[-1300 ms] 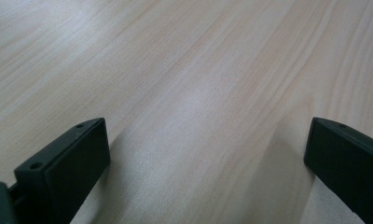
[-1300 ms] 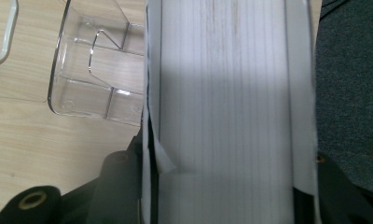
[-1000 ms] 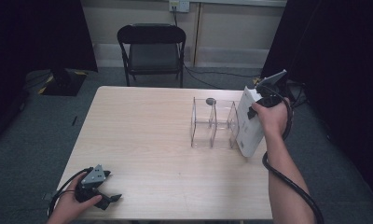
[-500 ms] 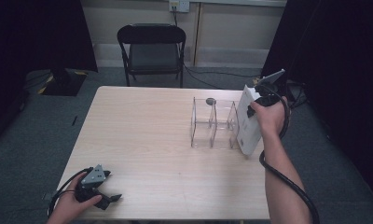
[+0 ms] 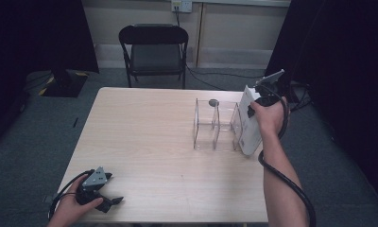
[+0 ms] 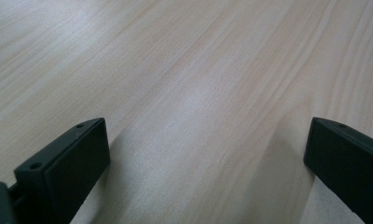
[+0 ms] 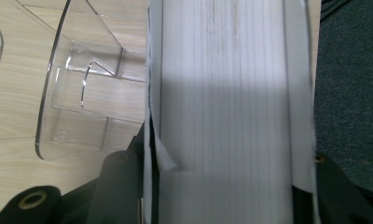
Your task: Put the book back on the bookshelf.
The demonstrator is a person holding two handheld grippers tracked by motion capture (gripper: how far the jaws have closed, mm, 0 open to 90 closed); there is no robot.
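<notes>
A thick white book (image 5: 250, 124) stands tilted against the right end of a clear acrylic file rack (image 5: 215, 126) on the table's right side. My right gripper (image 5: 259, 100) is shut on the book's top edge; in the right gripper view the white page block (image 7: 226, 107) sits between both jaws, with the rack's clear divider (image 7: 82, 88) to its left. My left gripper (image 5: 109, 201) rests at the table's near left corner, held by a hand. Its jaws stand wide apart over bare wood (image 6: 198, 107), nothing between them.
The light wood table (image 5: 144, 137) has open room across its middle and left. A black folding chair (image 5: 154, 47) stands behind the far edge. A small round dark object (image 5: 214, 102) lies behind the rack. Grey carpet (image 7: 352, 84) lies past the table's right edge.
The book and right gripper have shifted slightly left, closer against the rack's right end. The left gripper has not moved.
</notes>
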